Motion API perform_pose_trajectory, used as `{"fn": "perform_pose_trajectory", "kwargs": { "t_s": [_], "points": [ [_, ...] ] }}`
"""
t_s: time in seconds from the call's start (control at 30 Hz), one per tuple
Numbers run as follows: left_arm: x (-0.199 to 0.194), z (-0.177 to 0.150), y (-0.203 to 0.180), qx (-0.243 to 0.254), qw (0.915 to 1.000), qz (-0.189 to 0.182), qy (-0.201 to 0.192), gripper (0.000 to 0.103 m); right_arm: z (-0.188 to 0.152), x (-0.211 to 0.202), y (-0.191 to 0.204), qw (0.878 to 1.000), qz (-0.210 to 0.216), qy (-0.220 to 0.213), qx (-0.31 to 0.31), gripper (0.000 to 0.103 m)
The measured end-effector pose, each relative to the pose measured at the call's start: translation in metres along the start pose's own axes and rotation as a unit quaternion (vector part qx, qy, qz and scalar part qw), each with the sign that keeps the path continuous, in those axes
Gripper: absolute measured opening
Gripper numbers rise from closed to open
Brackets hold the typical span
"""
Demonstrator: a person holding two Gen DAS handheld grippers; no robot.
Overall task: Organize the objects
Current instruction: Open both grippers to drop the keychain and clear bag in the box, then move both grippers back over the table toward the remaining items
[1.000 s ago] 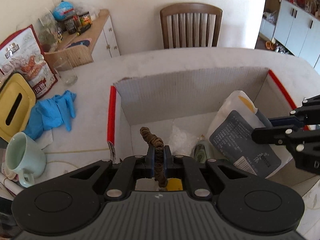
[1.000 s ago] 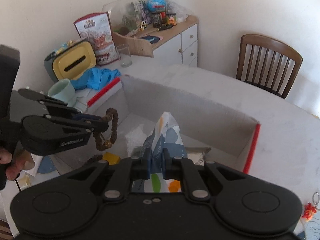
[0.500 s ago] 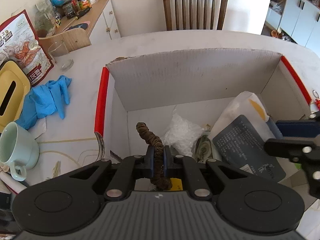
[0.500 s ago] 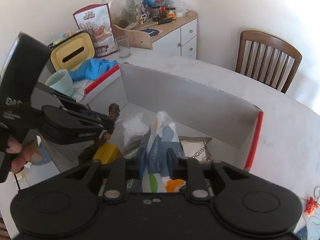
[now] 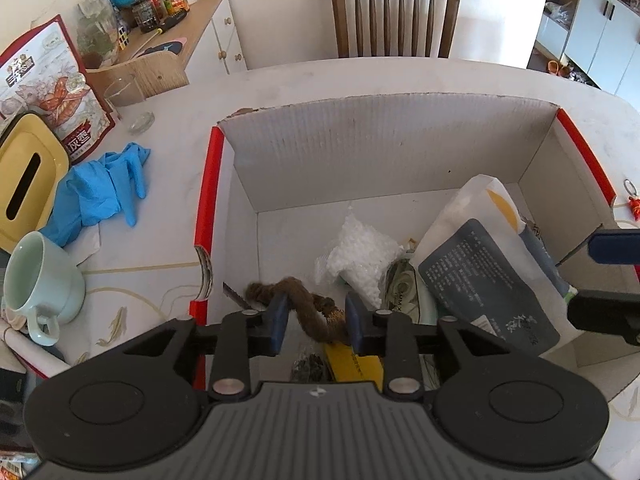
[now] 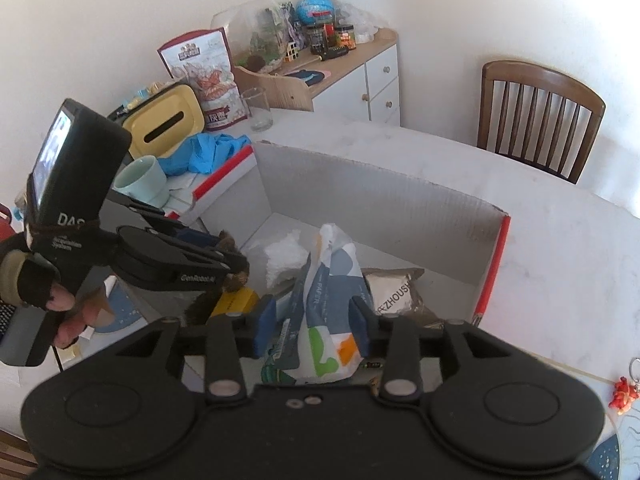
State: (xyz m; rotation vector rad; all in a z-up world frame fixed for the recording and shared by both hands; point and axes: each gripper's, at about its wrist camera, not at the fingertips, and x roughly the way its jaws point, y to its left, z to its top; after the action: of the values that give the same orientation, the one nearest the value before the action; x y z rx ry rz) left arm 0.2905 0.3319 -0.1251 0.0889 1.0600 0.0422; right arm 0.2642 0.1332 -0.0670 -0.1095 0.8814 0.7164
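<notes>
Left wrist view: left gripper [image 5: 314,320] jaws are opening around the soft, light brown bead string [image 5: 298,304] inside the cardboard box [image 5: 360,152]. Right gripper [image 6: 310,320] jaws are opening, letting go the floppy paper bag [image 6: 332,280]; grab its top.

Opening right tongs [image 6: 312,322] astride pouch [image 6: 330,276]

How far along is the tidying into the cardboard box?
Already in the cardboard box: bubble wrap and a foil pouch. In hand: both jaws are opening, letting go of the brown bead string and the paper bag. Left on the table: blue gloves, mug.
</notes>
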Motion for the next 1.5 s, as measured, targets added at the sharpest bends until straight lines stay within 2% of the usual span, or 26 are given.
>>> {"fn": "perform_pose_trajectory", "kwargs": {
  "t_s": [0.13,0.2,0.27,0.57,0.7,0.8,0.97,1.33,1.5],
  "points": [
    [-0.008,-0.002,0.000,-0.007,0.9999,-0.004,-0.005,0.035,-0.002,-0.012,0.002,1.000,0.003,-0.007,-0.003,0.054],
    [-0.015,-0.004,-0.001,-0.009,0.9999,-0.007,-0.013,0.054,-0.003,-0.019,0.003,1.000,0.004,-0.010,-0.005,0.054],
    [-0.024,-0.005,-0.003,-0.010,0.9996,-0.008,-0.025,0.064,-0.004,-0.025,0.003,1.000,0.004,-0.013,-0.006,0.056],
    [-0.057,-0.009,-0.013,-0.026,0.9981,-0.017,-0.054,0.070,-0.008,-0.062,-0.005,0.999,0.010,-0.040,-0.006,0.067],
    [-0.072,-0.011,-0.021,-0.030,0.9970,-0.026,-0.066,0.076,-0.012,-0.083,-0.010,0.998,0.010,-0.056,-0.011,0.076],
    [-0.084,-0.012,-0.029,-0.034,0.9959,-0.032,-0.078,0.082,-0.016,-0.100,-0.015,0.997,0.000,-0.073,-0.014,0.088],
    [-0.103,-0.015,-0.047,-0.039,0.9934,-0.049,-0.096,0.083,-0.025,-0.126,-0.034,0.996,-0.006,-0.088,-0.009,0.099],
    [-0.133,-0.021,-0.101,-0.037,0.9873,-0.083,-0.130,0.088,-0.056,-0.172,-0.093,0.995,-0.024,-0.095,0.013,0.101],
    [-0.138,-0.026,-0.133,-0.026,0.9841,-0.098,-0.146,0.102,-0.069,-0.188,-0.119,0.994,-0.039,-0.099,0.018,0.101]
  ]
}}
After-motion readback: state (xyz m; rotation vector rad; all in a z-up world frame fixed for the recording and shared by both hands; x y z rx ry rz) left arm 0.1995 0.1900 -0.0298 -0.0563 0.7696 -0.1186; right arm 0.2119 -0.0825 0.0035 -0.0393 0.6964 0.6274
